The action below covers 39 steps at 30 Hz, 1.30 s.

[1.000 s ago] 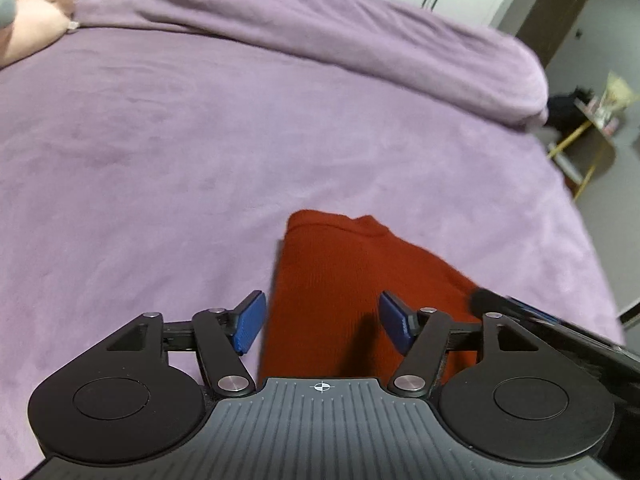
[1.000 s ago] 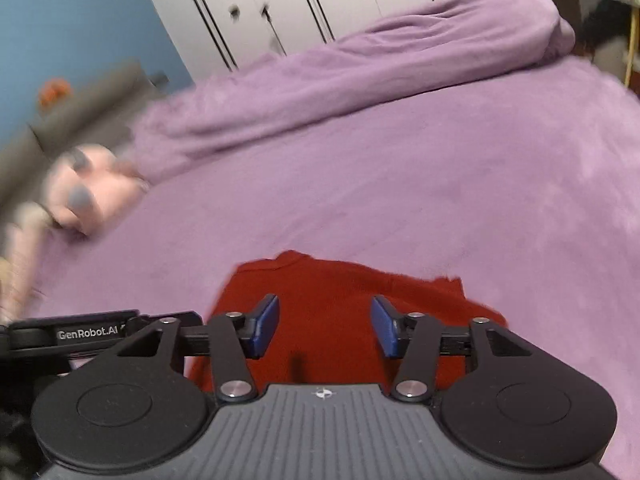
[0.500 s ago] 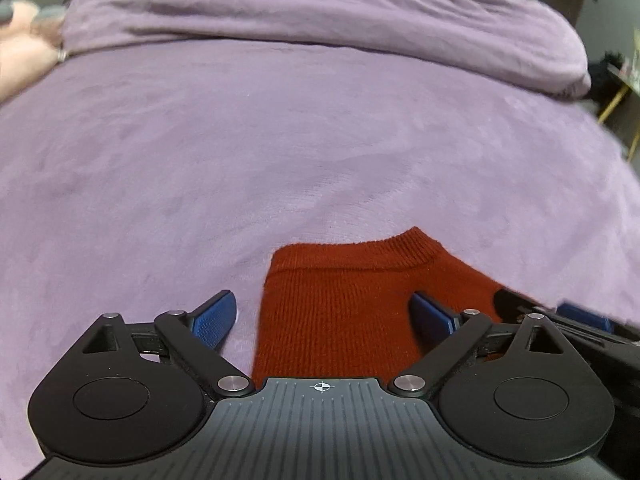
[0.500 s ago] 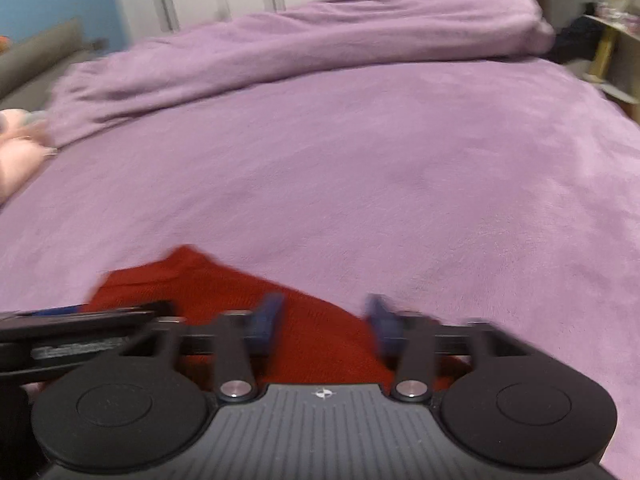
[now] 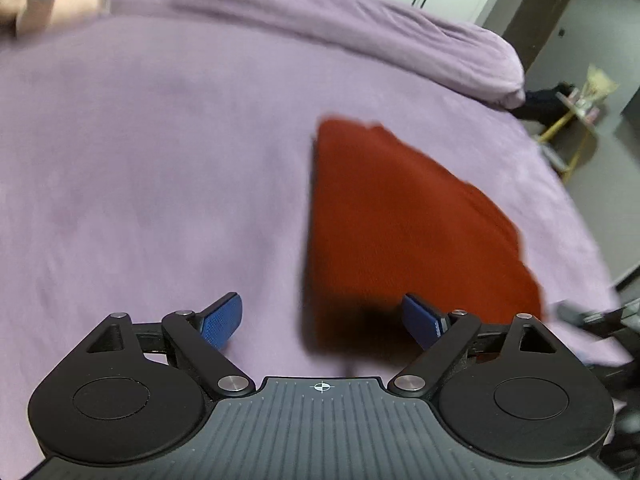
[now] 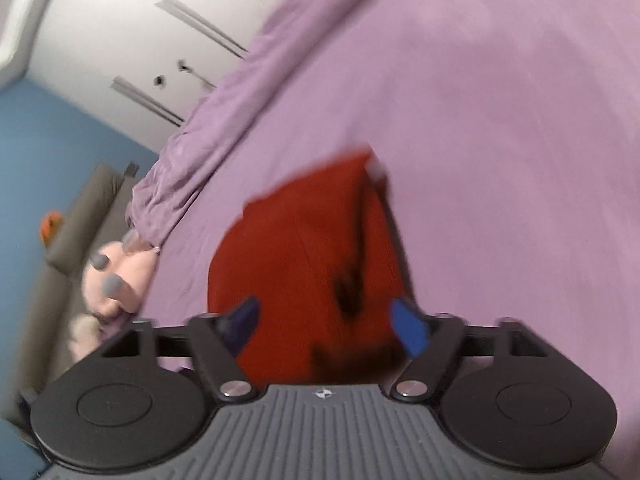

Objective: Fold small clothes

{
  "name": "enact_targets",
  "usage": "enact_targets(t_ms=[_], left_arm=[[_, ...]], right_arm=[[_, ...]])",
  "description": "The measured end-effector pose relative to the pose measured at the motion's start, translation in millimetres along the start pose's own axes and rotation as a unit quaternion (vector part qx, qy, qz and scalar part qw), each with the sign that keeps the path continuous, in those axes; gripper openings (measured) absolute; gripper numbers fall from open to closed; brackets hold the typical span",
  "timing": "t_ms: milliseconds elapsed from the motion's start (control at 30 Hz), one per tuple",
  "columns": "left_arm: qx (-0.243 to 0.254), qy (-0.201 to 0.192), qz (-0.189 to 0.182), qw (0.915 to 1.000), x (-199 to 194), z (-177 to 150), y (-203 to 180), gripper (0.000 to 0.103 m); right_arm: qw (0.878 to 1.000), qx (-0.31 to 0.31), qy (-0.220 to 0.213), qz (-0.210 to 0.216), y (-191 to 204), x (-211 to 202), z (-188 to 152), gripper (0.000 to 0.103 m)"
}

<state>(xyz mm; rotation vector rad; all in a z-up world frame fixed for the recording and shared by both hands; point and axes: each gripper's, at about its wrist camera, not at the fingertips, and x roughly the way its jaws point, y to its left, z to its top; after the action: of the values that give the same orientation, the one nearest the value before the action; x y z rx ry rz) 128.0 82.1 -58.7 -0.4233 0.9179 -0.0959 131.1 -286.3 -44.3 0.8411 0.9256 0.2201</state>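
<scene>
A folded rust-red knit garment (image 5: 400, 220) lies flat on the purple bedspread (image 5: 160, 160). My left gripper (image 5: 324, 322) is open and empty, hovering above the garment's near left edge. In the right wrist view the same garment (image 6: 304, 248) fills the middle, blurred by motion. My right gripper (image 6: 326, 326) is open and empty just above its near end. Part of the right gripper shows at the left wrist view's right edge (image 5: 600, 320).
A rolled purple duvet (image 5: 320, 16) lies along the far side of the bed. A pink plush toy (image 6: 116, 276) sits at the left by a grey headboard. White wardrobes (image 6: 120, 40) stand behind. A small yellow-legged side table (image 5: 576, 120) stands beyond the bed's right edge.
Both grippers have opened wider and pulled back and up from the garment. The right wrist view has tilted sharply. The garment lies folded and released.
</scene>
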Motion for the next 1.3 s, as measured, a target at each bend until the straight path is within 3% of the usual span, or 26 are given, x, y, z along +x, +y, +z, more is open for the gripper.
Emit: enact_targets(t_ms=[67, 167, 300, 367, 400, 433, 567, 667, 733, 833, 867, 900, 967, 1000, 1100, 1133, 1200, 1300], left_arm=[[-0.069, 0.029, -0.076, 0.9943, 6, -7, 11, 0.088], [-0.187, 0.032, -0.153, 0.9698, 24, -8, 31, 0.084], [-0.285, 0.029, -0.175, 0.9419, 45, -3, 43, 0.082], [-0.318, 0.023, -0.197, 0.9270, 50, -1, 45, 0.075], [-0.331, 0.024, -0.207, 0.9205, 49, 1, 46, 0.075], [-0.337, 0.021, -0.220, 0.9153, 49, 2, 46, 0.075], [-0.337, 0.002, -0.219, 0.9158, 51, 5, 48, 0.074], [-0.365, 0.007, -0.232, 0.9017, 60, 4, 52, 0.073], [-0.366, 0.006, -0.235, 0.9003, 64, 5, 52, 0.072], [-0.358, 0.005, -0.230, 0.9049, 66, 7, 52, 0.065], [-0.353, 0.006, -0.224, 0.9083, 65, 8, 52, 0.060], [-0.347, 0.004, -0.220, 0.9117, 63, 9, 52, 0.056], [-0.337, -0.001, -0.212, 0.9174, 54, 10, 55, 0.055], [-0.335, -0.007, -0.209, 0.9185, 50, 11, 56, 0.055], [-0.329, -0.023, -0.204, 0.9217, 39, 11, 61, 0.054], [-0.332, -0.020, -0.206, 0.9203, 39, 10, 63, 0.054], [-0.337, -0.010, -0.197, 0.9206, 42, 7, 65, 0.051], [-0.322, -0.013, -0.179, 0.9297, 36, 4, 63, 0.044]], right_arm=[[0.999, 0.035, 0.017, 0.011, -11, 2, -10, 0.053], [0.993, 0.101, 0.036, 0.045, -21, 22, -17, 0.052], [0.988, 0.145, 0.029, 0.051, -22, 46, -28, 0.051], [0.986, 0.155, 0.028, 0.048, -18, 52, -30, 0.043], [0.986, 0.156, 0.025, 0.050, -17, 53, -31, 0.033], [0.986, 0.159, 0.021, 0.051, -15, 50, -31, 0.030], [0.983, 0.166, 0.018, 0.077, -11, 43, -29, 0.029], [0.980, 0.178, 0.027, 0.089, -11, 43, -30, 0.032], [0.979, 0.179, 0.032, 0.088, -12, 43, -30, 0.034], [0.977, 0.196, 0.026, 0.083, -17, 51, -30, 0.032], [0.976, 0.202, 0.021, 0.077, -19, 54, -29, 0.027], [0.976, 0.204, 0.017, 0.071, -19, 57, -27, 0.012], [0.983, 0.177, 0.013, 0.053, -11, 57, -22, 0.010], [0.985, 0.161, 0.009, 0.060, -6, 54, -21, 0.010], [0.970, 0.205, 0.007, 0.133, -13, 51, -19, 0.008], [0.975, 0.191, 0.005, 0.116, -14, 51, -17, 0.008], [0.992, 0.121, 0.018, 0.026, -9, 58, -15, 0.008], [0.996, 0.088, 0.017, 0.007, -8, 61, -17, 0.008]])
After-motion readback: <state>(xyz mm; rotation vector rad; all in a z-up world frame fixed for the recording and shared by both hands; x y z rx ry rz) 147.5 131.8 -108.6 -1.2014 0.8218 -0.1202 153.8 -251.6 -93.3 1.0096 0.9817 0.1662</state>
